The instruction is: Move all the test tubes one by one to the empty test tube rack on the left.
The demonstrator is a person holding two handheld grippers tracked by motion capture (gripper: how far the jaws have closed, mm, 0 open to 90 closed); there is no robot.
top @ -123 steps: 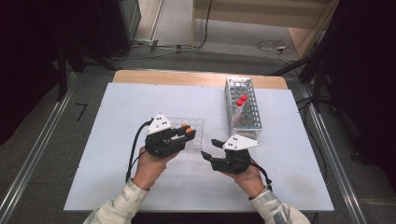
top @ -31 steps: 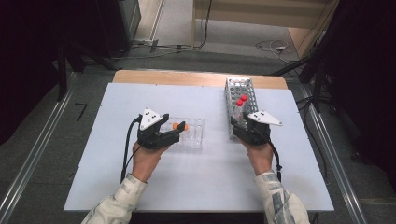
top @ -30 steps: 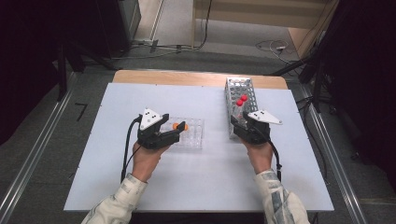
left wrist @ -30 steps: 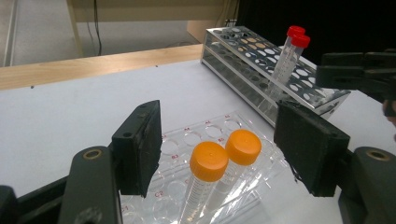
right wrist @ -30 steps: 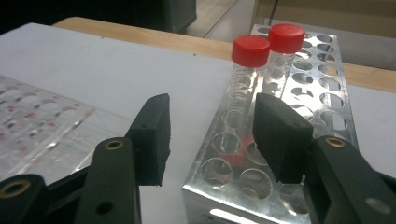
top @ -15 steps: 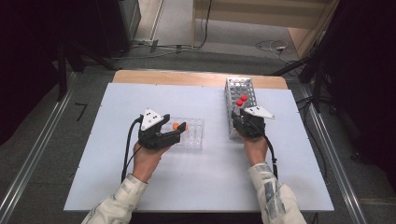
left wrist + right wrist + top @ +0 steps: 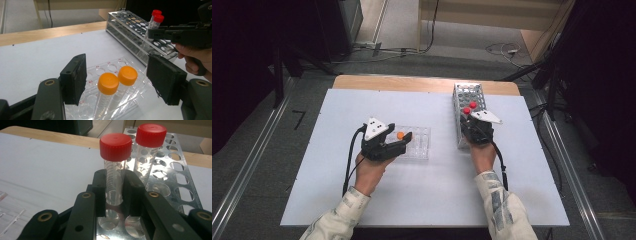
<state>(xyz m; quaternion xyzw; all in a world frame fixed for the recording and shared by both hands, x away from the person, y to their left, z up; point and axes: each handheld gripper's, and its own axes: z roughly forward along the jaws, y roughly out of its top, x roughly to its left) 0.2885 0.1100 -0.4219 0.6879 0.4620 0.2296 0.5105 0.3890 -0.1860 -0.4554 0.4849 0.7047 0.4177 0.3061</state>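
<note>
Two red-capped tubes stand in a metal rack at the table's right. My right gripper is shut on the nearer red-capped tube, its pads pressing on the clear wall below the cap; its jaws have just been closing with that tube between them. The second red-capped tube stands free one hole beyond. My left gripper stands open over a clear plastic rack. Two orange-capped tubes stand between its jaws, and neither pad touches them.
The metal rack has several empty holes beyond the tubes. The white table top has bare room to the left and front. A wooden strip runs along the far edge, with cables on the floor beyond.
My right gripper has shifted a little left and forward to the metal rack and closed its jaws on the nearer red-capped tube. My left gripper has stayed open in place.
</note>
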